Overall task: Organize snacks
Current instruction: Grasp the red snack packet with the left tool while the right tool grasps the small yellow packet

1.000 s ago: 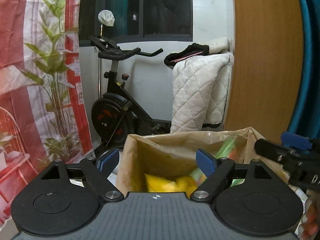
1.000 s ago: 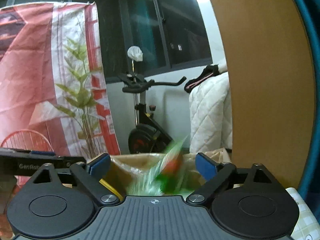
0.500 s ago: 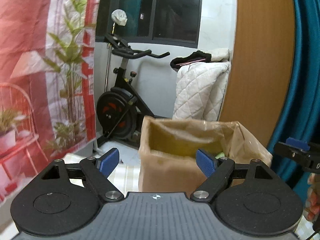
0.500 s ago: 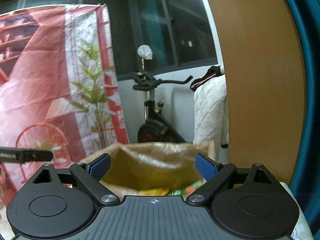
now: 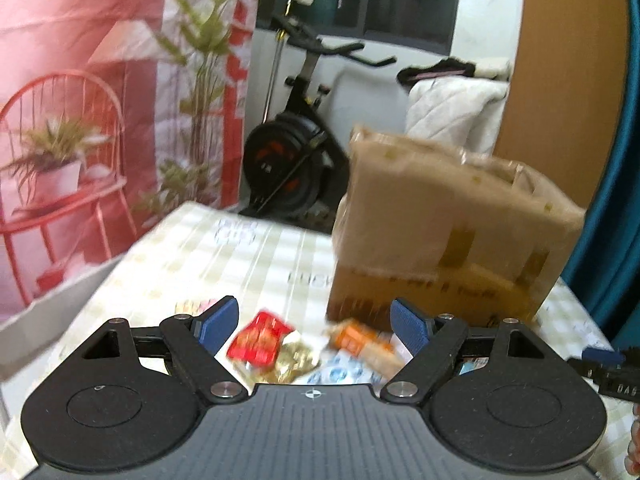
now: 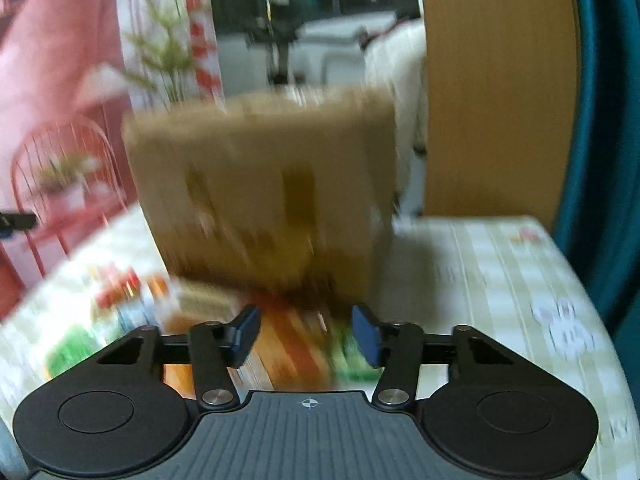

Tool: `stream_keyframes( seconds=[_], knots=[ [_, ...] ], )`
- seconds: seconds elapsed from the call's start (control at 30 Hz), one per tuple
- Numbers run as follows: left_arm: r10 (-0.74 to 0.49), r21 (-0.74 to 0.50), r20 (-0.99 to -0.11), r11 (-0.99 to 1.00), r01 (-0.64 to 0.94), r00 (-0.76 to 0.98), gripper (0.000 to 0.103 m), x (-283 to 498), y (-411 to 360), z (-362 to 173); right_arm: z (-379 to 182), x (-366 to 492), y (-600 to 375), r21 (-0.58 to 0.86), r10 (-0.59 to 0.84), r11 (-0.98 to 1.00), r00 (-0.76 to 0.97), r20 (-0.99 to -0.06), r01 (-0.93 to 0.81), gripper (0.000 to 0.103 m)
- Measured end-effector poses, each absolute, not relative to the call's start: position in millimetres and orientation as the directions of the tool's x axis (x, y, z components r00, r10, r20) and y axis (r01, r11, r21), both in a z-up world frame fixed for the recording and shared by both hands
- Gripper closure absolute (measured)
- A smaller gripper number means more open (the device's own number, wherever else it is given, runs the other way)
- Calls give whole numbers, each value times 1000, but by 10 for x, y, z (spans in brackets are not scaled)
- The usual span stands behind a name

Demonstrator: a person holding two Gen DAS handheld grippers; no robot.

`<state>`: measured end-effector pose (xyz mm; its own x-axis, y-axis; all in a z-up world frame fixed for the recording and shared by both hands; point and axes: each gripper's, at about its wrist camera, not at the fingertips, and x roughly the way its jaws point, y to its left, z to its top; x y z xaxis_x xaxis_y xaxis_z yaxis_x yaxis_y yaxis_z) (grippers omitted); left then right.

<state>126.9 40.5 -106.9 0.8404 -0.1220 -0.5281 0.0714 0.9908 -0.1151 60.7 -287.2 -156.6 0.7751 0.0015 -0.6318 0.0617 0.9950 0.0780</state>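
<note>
Nearest the left gripper (image 5: pixel 314 325), whose fingers (image 5: pixel 218 322) are spread apart and hold nothing, a red snack packet (image 5: pixel 262 340) and an orange snack packet (image 5: pixel 358 338) are seen lying on the checked surface (image 5: pixel 224 256). The right gripper (image 6: pixel 306 334) is likewise held with fingers apart over blurred orange-striped and green wrappers (image 6: pixel 296 344). Beyond them the brown paper bag (image 5: pixel 448 232) is stood upright near the surface's far edge. Bare cloth is left to the bag's left and right. An exercise bike (image 5: pixel 296 160) is seen behind.
</note>
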Motion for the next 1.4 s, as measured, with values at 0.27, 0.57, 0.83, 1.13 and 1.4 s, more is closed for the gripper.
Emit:
stream_keyframes(
  seconds=[0.27,0.57,0.83,1.13,1.4],
  knots=[
    [-90,-117,-576,993,27,813,20,1304,596,-1220,-2105,587,-2783,89,2,991,654,-756,100,60],
    [-94,-133,-621,991,13,779,25,1237,648,-1381,-2302,745,-2617,45,-20,995,619,-785,89,63],
    [-82,-174,-681,983,-51,728,47,1261,873,-1609,-2273,717,-2738,44,-20,995,626,-780,88,73],
    [-59,-209,-694,970,-122,718,50,1268,1052,-1647,-2117,627,-2867,39,-55,991,652,-756,129,74],
    [-78,-198,-677,977,-79,732,50,1397,1011,-1609,-1809,557,-3144,92,-86,975,723,-685,204,74]
  ],
)
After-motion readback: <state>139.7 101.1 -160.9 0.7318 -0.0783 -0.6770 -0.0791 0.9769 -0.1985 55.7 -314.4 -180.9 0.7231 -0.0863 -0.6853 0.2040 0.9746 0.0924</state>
